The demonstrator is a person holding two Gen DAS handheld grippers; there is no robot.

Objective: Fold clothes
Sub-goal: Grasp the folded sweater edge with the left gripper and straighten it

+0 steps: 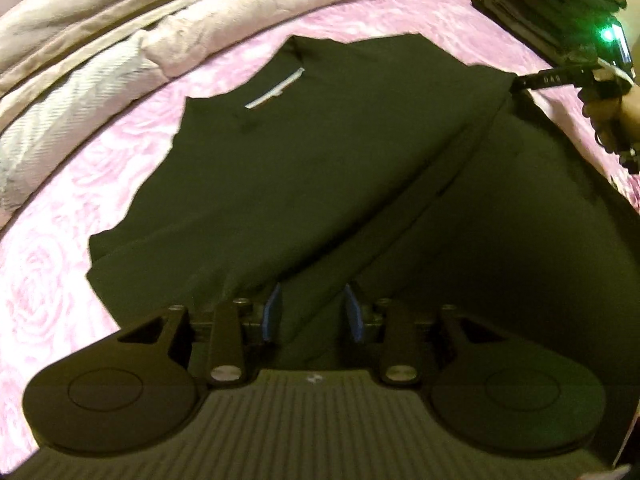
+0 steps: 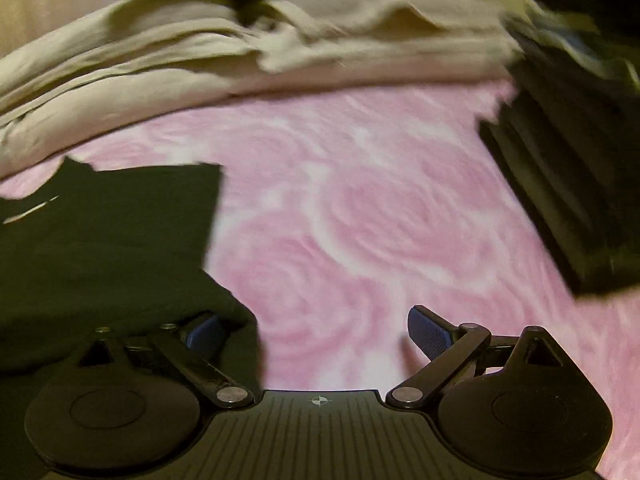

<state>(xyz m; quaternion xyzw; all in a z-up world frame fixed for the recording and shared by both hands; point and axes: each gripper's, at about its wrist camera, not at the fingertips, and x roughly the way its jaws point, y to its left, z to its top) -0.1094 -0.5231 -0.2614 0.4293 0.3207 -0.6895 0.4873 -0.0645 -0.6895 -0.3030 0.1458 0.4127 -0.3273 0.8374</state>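
Left gripper (image 1: 313, 312): nearest the lens, blue pads parted, nothing pinched; dark cloth lies beneath the gap. Dark shirt (image 1: 320, 168) spread flat on pink rose-print bedspread (image 1: 60, 240), one side folded inward, pale neck label (image 1: 275, 88) unreadable. Beige bedding (image 1: 120, 32) behind. Right gripper (image 2: 312, 332): jaws wide apart, empty, its left finger at the shirt's edge. Dark folded stack (image 2: 568, 184) far right.

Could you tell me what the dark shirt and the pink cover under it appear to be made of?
The dark shirt looks like a thin, matte knit, probably cotton jersey: it lies limp with soft folds and no sheen. The pink cover seems a plush or quilted fabric with a rose pattern; its slight sheen suggests polyester, though blur leaves that open.
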